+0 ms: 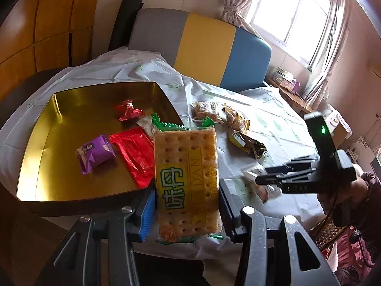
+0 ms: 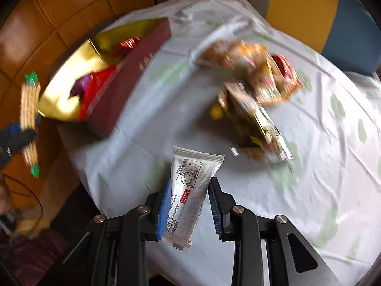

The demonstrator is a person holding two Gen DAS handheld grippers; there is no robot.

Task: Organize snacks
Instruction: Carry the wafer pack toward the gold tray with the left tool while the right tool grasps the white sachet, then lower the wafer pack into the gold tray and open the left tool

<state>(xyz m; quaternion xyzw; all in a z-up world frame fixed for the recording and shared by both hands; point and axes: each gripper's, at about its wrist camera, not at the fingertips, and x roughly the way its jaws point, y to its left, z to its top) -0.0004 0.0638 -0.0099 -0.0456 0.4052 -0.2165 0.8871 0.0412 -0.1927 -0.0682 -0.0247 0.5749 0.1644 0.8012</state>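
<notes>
blue pads of the left hand-held gripper (image 1: pixel 188 200) are clamped on a cracker pack (image 1: pixel 187 178), its long axis running straight out along the fingers, far end hanging over the near right corner of the gold tin (image 1: pixel 31 157). the tin lies ahead and to the left of this hand-held gripper, so i judge the coming move is a short push forward-left and a release; the left hand is clearly the nearer one to the tin

inside the tin already: a purple packet (image 1: pixel 95 153), a flat red packet (image 1: pixel 135 155) and a crinkled red sweet (image 1: pixel 128 110)

the right hand-held gripper (image 2: pixel 190 197) is closed on a silver sachet (image 2: pixel 193 190), which sticks out lengthwise past the fingertips above the white cloth of the bench (image 2: pixel 309 166). in its view the tin sits up and to the left, with its maroon wall (image 2: pixel 128 78) facing this side, well apart from the sachet, so it has farther to travel and would need to go over that wall

farther out on the bench, a loose heap of brownish snack bags (image 1: pixel 238 124) remains unsorted, between the tin and the window side; the right view is blurred, so their labels cannot be read. the job looks partly done
</notes>
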